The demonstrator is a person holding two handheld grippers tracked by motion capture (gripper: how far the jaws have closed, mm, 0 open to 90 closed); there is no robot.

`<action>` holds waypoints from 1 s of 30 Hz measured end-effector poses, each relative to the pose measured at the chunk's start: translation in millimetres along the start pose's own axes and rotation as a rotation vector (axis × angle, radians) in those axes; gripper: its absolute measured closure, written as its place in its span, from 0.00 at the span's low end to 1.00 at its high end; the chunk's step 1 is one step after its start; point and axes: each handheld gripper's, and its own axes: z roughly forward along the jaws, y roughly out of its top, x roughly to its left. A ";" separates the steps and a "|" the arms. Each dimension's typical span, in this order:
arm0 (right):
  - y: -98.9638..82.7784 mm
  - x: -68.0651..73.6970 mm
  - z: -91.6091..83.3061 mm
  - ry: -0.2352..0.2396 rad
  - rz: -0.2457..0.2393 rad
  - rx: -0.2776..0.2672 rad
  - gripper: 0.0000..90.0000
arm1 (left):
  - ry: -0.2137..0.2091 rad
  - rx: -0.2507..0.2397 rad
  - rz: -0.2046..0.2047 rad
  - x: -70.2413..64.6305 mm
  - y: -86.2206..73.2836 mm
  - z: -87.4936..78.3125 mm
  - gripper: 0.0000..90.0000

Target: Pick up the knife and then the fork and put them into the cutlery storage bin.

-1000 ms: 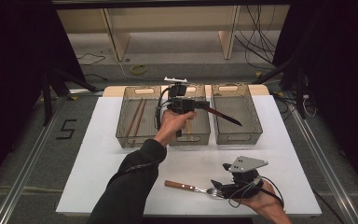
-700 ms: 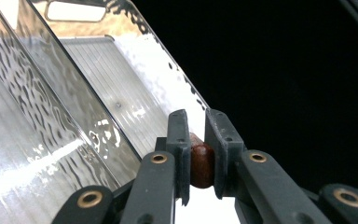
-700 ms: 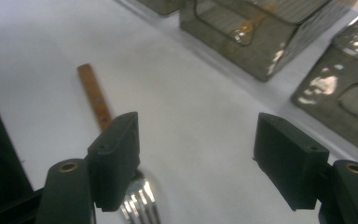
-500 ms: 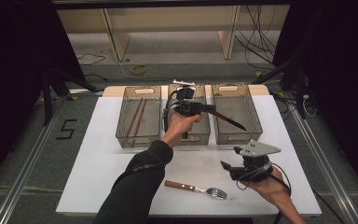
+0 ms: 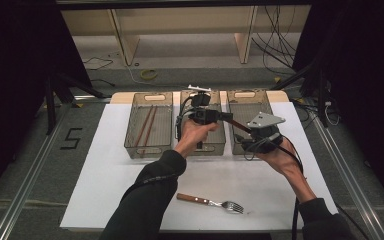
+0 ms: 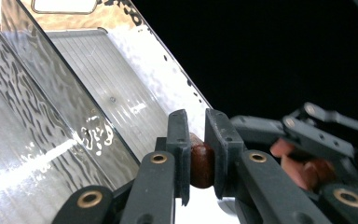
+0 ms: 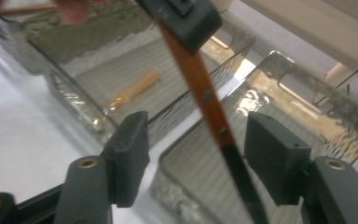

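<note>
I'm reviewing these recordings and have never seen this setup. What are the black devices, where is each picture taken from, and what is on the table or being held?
A person holds a hand-held two-jaw gripper in each hand. The high view looks down on the white table; the other two come from cameras riding on each gripper, looking along its jaws.

On the table stand three clear bins. The left bin holds chopsticks. A fork lies near the front edge.

The left gripper is shut on the wooden handle of a knife, held over the middle bin and right bin. The right gripper has just been closing its jaws, which stand either side of the knife without pressing it.
</note>
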 end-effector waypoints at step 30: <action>20.6 -42.3 44.1 -0.015 -0.059 0.044 0.86 | 0.013 -0.168 0.027 7.5 2.0 -49.0 0.46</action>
